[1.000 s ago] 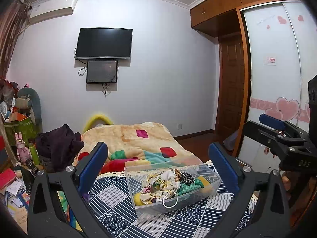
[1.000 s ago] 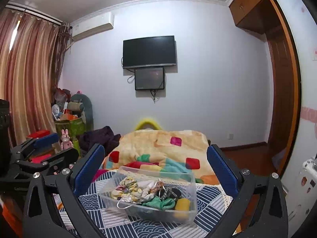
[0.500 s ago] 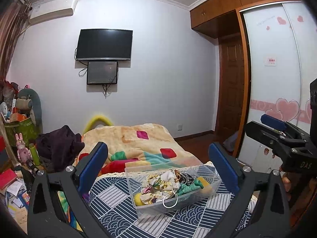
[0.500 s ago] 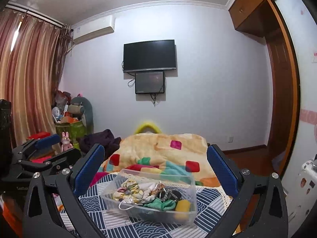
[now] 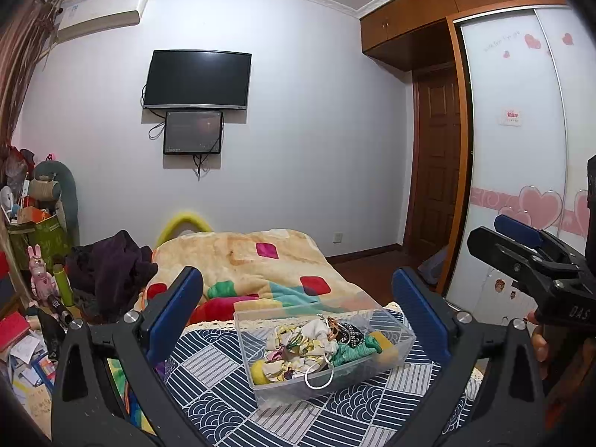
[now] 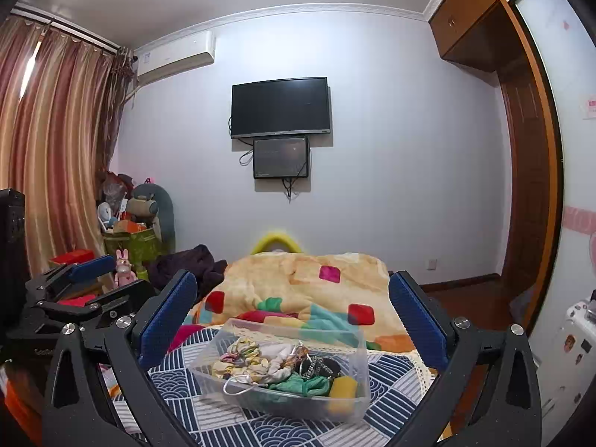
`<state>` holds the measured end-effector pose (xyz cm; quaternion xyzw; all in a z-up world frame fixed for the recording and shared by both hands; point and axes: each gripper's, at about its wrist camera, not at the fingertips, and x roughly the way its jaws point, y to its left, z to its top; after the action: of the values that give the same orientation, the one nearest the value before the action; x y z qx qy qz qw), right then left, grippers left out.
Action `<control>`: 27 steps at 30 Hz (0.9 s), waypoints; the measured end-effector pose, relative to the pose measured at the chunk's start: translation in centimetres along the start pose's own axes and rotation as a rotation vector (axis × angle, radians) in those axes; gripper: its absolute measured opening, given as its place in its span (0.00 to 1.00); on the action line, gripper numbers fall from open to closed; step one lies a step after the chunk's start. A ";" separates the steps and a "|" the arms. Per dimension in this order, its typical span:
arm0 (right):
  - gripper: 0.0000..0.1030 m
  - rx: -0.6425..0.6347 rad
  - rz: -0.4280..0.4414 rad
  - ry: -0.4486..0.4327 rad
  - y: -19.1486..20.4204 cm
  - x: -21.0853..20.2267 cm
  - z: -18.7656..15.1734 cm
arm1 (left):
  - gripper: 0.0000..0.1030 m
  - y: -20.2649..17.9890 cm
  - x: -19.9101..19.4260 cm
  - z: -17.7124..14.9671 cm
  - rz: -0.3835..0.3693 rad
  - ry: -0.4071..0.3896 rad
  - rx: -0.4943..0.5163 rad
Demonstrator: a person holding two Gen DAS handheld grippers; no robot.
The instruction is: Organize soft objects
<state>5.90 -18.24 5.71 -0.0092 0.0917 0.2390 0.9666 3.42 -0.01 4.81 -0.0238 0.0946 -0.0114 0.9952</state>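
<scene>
Left wrist view: the left gripper (image 5: 298, 309) was spread wide, its blue pads holding nothing. The clear plastic bin (image 5: 395, 363) sat ahead of and below the fingertips, between the two fingers and slightly toward the right one, resting on the navy patterned cover (image 5: 208, 372). The soft items (image 5: 316, 346) lay heaped inside the bin, a white loop draped over its near wall. The right gripper (image 5: 521, 246) appeared to the right of the claw.

Right wrist view: the right gripper (image 6: 292, 313) was likewise spread and empty. The bin (image 6: 350, 406) sat ahead, centered between the fingers, apart from both. The left gripper (image 6: 80, 279) stood to the left.
</scene>
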 end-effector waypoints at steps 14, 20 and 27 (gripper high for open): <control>1.00 0.007 -0.001 0.000 0.1 -0.2 0.2 | 1.00 -0.1 0.0 0.0 -0.018 0.002 -0.003; 1.00 0.007 0.000 0.001 0.1 -0.2 0.2 | 1.00 0.2 0.0 0.0 -0.030 0.012 -0.011; 1.00 0.021 0.007 0.004 0.2 -0.4 0.2 | 1.00 0.1 -0.1 0.0 -0.027 0.014 -0.009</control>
<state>5.56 -18.25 5.98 0.0009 0.0961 0.2413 0.9657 3.36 0.14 4.86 -0.0297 0.1010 -0.0246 0.9941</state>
